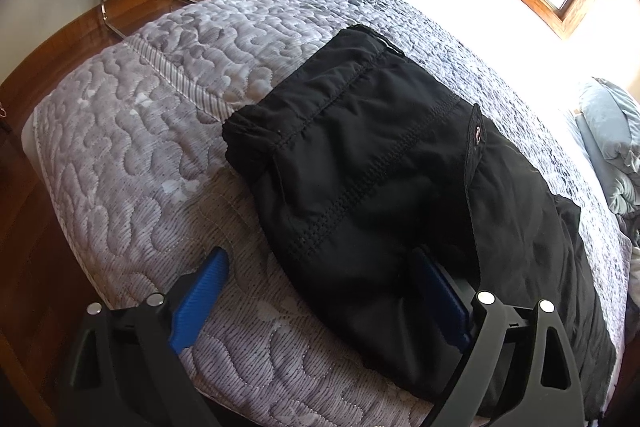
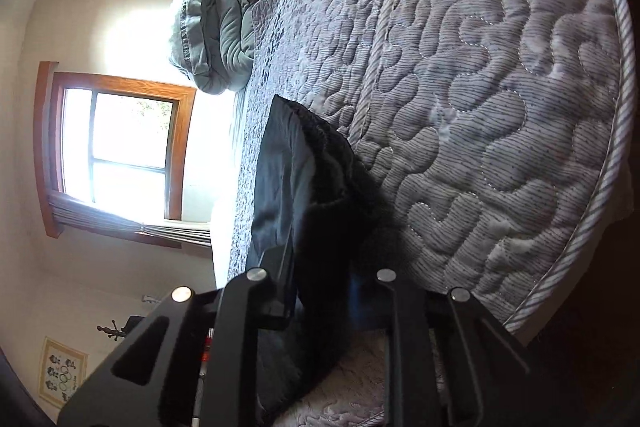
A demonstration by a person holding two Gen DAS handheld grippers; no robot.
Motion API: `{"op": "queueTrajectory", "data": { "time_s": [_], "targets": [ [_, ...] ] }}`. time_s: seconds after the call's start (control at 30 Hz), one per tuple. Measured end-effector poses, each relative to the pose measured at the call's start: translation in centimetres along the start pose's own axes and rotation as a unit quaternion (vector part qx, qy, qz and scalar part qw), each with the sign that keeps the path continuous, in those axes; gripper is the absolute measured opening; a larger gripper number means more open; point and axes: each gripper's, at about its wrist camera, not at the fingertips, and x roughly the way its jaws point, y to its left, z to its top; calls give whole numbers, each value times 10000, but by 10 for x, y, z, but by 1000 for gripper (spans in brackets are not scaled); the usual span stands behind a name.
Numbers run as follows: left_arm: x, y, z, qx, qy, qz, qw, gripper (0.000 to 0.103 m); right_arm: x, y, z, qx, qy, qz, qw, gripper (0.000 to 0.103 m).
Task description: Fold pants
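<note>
- The right gripper (image 2: 320, 291) is clamped on a fold of the black pants (image 1: 380, 167); the left gripper (image 1: 320, 291) stands open, one blue finger (image 1: 200, 299) on the quilt, the other against the near hem.
- The bed (image 1: 140, 147) carries a grey quilt, puffy and stitched in curls.
- The pants lie mid-bed, their long axis running away from the left gripper; soft matte cloth with ridged seams.
- A metal snap (image 1: 477, 135) sits on a flap.

Black pants (image 1: 360, 163) lie folded on the quilted bed, stitched seams up; the near edge drapes over the left gripper's (image 1: 320, 291) right finger.
</note>
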Motion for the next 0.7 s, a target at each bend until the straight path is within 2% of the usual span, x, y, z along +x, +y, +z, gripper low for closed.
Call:
{"op": "queueTrajectory", "data": {
  "time_s": [0.4,0.7],
  "targets": [
    [-1,5,0,-161,2,-162,9997,94,-7,68,-2,-682,11,-306,9972,16],
    [-4,12,-2,-261,-10,-379,9989,94,-16,120,-18,-1247,-36,-427,9913,16]
  ]
}}
